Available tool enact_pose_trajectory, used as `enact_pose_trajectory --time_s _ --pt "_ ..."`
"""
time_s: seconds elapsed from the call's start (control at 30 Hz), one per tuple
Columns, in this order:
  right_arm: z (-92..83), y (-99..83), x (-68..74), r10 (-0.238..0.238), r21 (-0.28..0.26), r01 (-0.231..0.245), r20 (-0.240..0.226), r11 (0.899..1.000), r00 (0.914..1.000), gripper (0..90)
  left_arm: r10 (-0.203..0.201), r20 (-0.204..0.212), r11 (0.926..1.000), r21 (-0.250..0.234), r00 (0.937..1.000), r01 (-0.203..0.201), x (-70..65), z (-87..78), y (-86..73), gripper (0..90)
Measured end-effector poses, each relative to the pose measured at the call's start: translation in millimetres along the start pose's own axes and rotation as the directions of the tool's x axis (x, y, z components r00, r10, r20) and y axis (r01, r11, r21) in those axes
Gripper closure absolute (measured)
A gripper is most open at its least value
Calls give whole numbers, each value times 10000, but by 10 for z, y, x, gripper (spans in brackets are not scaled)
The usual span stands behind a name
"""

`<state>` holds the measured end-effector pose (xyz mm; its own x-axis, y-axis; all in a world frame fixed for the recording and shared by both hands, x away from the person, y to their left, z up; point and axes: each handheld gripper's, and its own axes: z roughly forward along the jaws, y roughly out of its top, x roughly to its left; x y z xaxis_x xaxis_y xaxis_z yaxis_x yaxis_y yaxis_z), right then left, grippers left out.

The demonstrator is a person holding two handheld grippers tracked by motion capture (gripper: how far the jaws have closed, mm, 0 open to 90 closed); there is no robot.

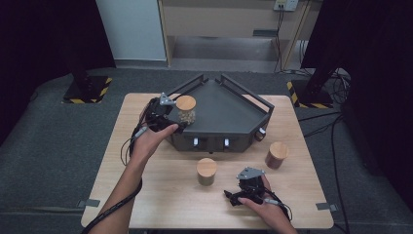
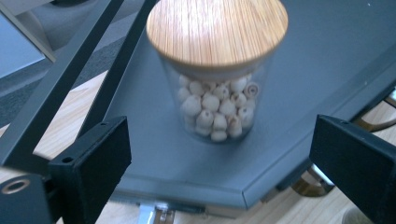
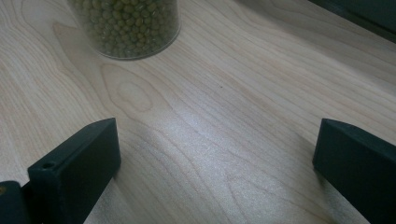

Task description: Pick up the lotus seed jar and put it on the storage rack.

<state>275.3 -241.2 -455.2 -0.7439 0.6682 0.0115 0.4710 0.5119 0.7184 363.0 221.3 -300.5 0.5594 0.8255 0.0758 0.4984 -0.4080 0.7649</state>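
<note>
A jar (image 2: 217,70) of pale beads with a wooden lid stands upright on the dark tray (image 1: 229,109), near the tray's left edge. The left gripper (image 1: 168,117) sits just beside that jar, jaws spread wide and clear of the glass, nothing held. In front of the tray, on the desk (image 1: 160,195), the right gripper (image 1: 238,195) rests released, near a jar of green beans (image 3: 126,25).

The high view looked forward and down over the table (image 1: 146,195). Both gripper views sat close and low; the left shared the tray (image 2: 327,56) with it.
</note>
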Motion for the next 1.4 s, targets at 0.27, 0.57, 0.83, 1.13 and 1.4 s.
enact_pose_trajectory --time_s 0.27,0.57,0.83,1.13,1.4 --pt "0 0 0 -12 4 12 1 10000 10000 11 62 19 10000 -33 10000 -62 -3 -88 -114 43" --pt "0 1 -2 -22 9 22 -1 10000 10000 11 145 -43 9999 -37 9999 -145 -7 -250 -229 41" --pt "0 2 -3 -30 13 30 -5 10000 10000 11 126 -41 9999 -34 9999 -126 -24 -348 -314 41" --pt "0 1 -2 -18 7 18 -2 10000 10000 11 388 23 9992 -65 9992 -388 -110 -425 -368 38" --pt "0 1 -1 -22 9 22 2 10000 10000 11 260 95 9997 -25 9996 -260 -162 -436 -545 38"
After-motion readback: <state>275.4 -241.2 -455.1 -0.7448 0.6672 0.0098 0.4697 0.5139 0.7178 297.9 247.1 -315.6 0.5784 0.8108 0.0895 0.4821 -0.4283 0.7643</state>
